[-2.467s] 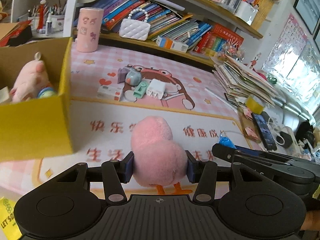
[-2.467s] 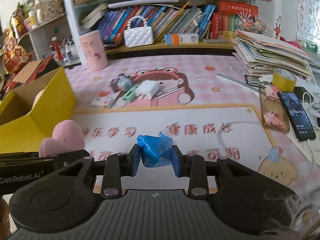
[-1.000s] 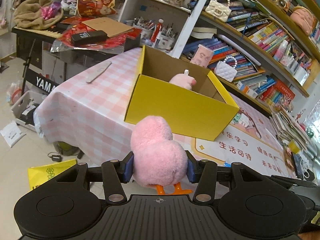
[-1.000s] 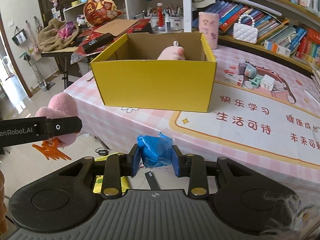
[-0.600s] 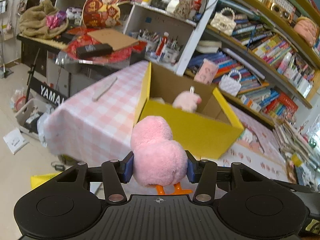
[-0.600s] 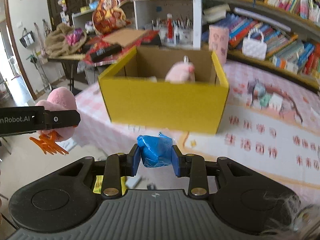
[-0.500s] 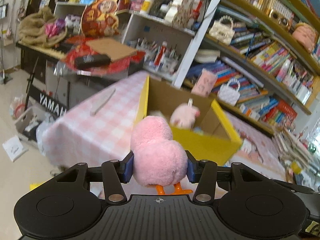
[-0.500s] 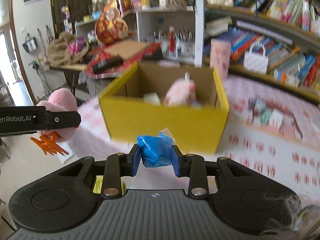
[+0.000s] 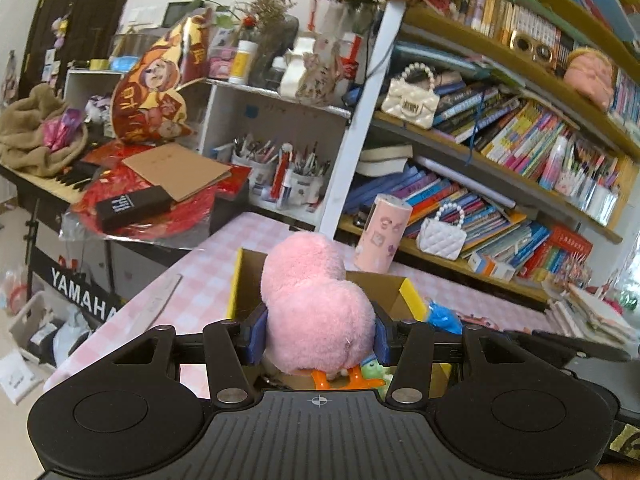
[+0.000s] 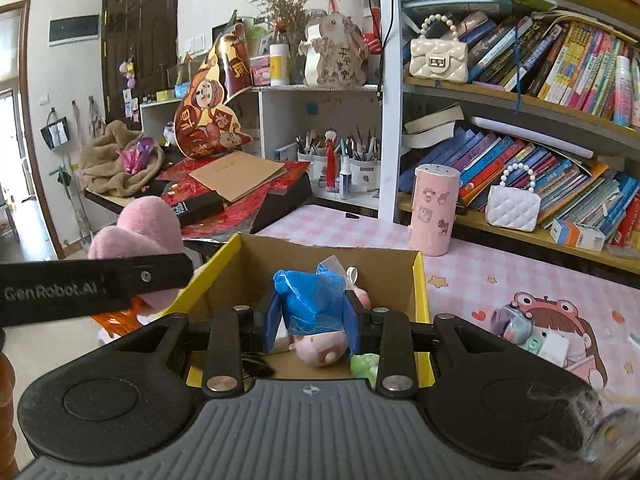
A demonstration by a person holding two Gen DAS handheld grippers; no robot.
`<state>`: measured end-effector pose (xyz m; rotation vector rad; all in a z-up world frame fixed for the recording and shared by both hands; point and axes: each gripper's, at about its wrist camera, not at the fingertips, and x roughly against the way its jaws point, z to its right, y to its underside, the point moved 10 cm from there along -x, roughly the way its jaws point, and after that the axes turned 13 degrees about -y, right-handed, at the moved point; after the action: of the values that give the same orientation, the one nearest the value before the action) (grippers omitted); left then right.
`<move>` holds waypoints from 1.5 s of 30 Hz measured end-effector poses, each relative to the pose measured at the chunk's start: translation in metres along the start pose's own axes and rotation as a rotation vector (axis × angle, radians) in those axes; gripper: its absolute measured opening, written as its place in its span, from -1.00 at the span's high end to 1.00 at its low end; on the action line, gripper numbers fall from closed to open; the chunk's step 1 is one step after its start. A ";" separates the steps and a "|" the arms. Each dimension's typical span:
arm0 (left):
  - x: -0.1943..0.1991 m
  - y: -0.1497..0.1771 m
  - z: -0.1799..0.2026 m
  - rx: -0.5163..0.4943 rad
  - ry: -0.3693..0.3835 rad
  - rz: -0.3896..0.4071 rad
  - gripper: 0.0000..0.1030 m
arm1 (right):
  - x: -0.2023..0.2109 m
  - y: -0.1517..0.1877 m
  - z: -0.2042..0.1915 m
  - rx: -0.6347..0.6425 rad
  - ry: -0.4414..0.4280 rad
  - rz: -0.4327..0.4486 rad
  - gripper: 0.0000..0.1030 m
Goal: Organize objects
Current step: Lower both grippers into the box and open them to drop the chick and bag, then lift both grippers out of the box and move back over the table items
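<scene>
My left gripper (image 9: 316,334) is shut on a pink plush chick (image 9: 312,308) with orange feet, held over the near left part of the open yellow cardboard box (image 9: 236,280). My right gripper (image 10: 312,320) is shut on a crumpled blue bag (image 10: 310,296), held above the box (image 10: 418,292). Inside the box lie a pink plush pig (image 10: 320,348) and a green toy (image 10: 364,364). The chick (image 10: 136,232) and the left gripper's finger show at the left of the right wrist view. The blue bag (image 9: 440,316) shows at the right of the left wrist view.
A pink cylinder cup (image 10: 434,212) and a white quilted purse (image 10: 512,204) stand behind the box by the bookshelf. Small items (image 10: 532,336) lie on the pink mat to the right. A keyboard with red clutter (image 9: 120,200) stands left of the table.
Both grippers have moved in from off the table's end and risen until they are over the box, still holding the chick and the blue bag.
</scene>
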<state>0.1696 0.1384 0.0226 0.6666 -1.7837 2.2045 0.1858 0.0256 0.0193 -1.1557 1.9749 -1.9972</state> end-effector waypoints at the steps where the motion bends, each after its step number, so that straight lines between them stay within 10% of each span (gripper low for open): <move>1: -0.007 0.001 0.003 -0.007 -0.002 -0.006 0.06 | -0.007 -0.001 0.005 -0.003 -0.001 -0.006 0.41; 28: -0.110 0.036 0.002 -0.064 -0.170 -0.171 -0.08 | -0.123 0.037 0.056 0.057 -0.056 -0.283 0.41; 32: -0.103 0.027 0.002 -0.040 -0.151 -0.123 -0.38 | -0.122 0.035 0.056 0.046 -0.054 -0.272 0.36; 45: -0.058 0.010 -0.006 -0.001 -0.122 -0.042 -0.41 | -0.080 0.020 0.048 -0.012 -0.029 -0.175 0.32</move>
<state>0.2143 0.1475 -0.0147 0.8470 -1.8098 2.1783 0.2615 0.0285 -0.0393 -1.3974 1.9359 -2.0374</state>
